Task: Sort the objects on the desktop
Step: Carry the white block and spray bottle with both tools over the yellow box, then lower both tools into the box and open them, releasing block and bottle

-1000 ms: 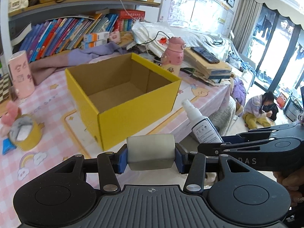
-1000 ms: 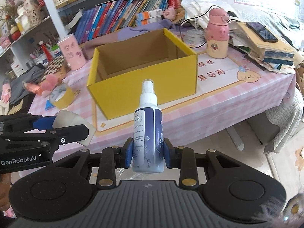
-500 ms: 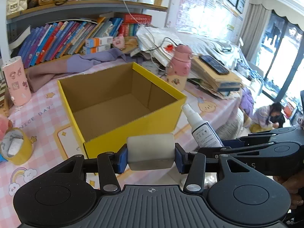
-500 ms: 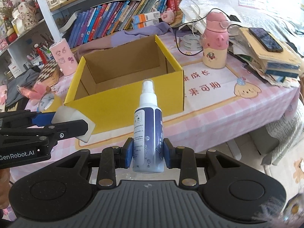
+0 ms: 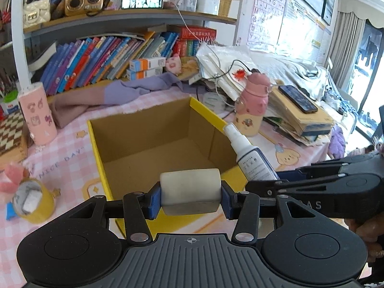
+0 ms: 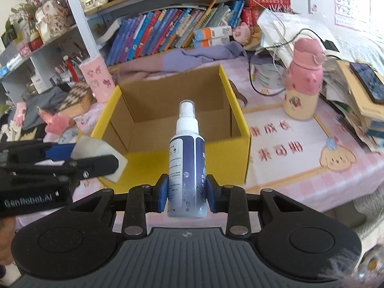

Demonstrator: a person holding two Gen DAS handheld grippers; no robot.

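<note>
An open yellow cardboard box (image 5: pixel 100 148) (image 6: pixel 225 153) stands on the pink checked tablecloth, with nothing inside it. My left gripper (image 5: pixel 190 200) is shut on a white rounded block (image 5: pixel 189 189), held over the box's near wall; the block also shows in the right wrist view (image 6: pixel 96 148). My right gripper (image 6: pixel 186 193) is shut on a white and blue spray bottle (image 6: pixel 187 163), upright just in front of the box; in the left wrist view the bottle (image 5: pixel 249 153) leans by the box's right front corner.
A yellow tape roll (image 5: pixel 33 201) and pink plush (image 5: pixel 12 177) lie left of the box. A pink tumbler (image 5: pixel 37 114) stands far left. A pink water bottle (image 6: pixel 303 81), a book stack with a phone (image 5: pixel 297 98), purple cloth (image 5: pixel 115 93) and bookshelves surround it.
Both grippers have moved forward and up toward the box with their objects; the box looks nearer and I see more of its inside. Both grips are unchanged.
</note>
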